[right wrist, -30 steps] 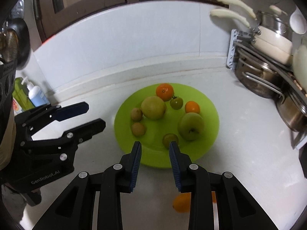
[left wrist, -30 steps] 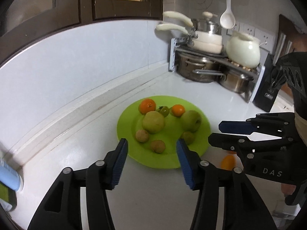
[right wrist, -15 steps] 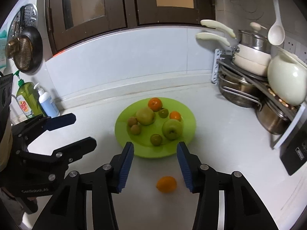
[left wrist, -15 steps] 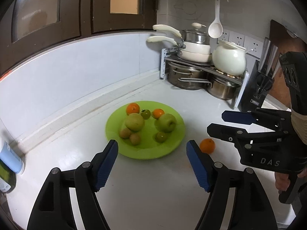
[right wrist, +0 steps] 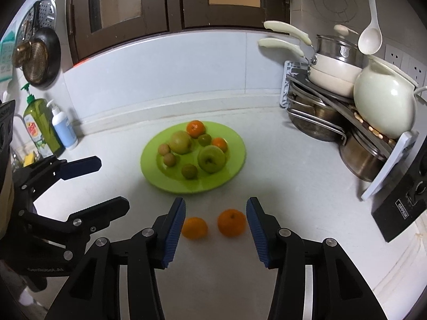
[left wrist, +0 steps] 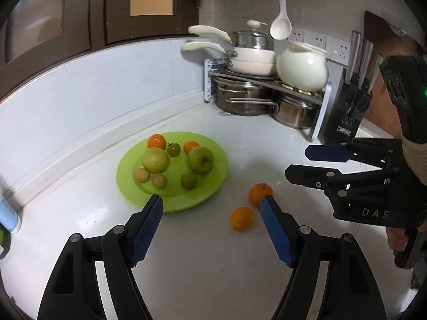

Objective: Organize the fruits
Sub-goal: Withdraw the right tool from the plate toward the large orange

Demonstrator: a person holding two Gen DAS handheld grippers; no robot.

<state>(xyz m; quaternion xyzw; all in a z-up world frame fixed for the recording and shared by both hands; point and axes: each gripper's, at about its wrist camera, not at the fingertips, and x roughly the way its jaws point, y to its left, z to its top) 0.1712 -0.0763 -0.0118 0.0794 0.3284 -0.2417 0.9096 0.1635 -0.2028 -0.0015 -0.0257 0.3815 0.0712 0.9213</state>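
A green plate [left wrist: 213, 186] [right wrist: 234, 165] sits on the white counter and holds several fruits: two green apples, two oranges and small brown and green fruits. Two loose oranges lie on the counter in front of it: one [left wrist: 242, 218] [right wrist: 194, 228] and another [left wrist: 260, 193] [right wrist: 231, 222]. My left gripper [left wrist: 212, 229] is open and empty, above the counter near the plate's front edge. My right gripper [right wrist: 216, 232] is open and empty, its fingers on either side of the two loose oranges, a little above them.
A pot rack [right wrist: 333, 112] with pans and a white kettle [right wrist: 384, 104] stands at the back right. A black knife block [left wrist: 349, 106] is next to it. Soap bottles [right wrist: 64, 130] stand at the back left by the wall.
Both grippers have pulled back and up from the plate and opened wider. The plate now looks smaller, and a second loose orange has come into view on the counter.
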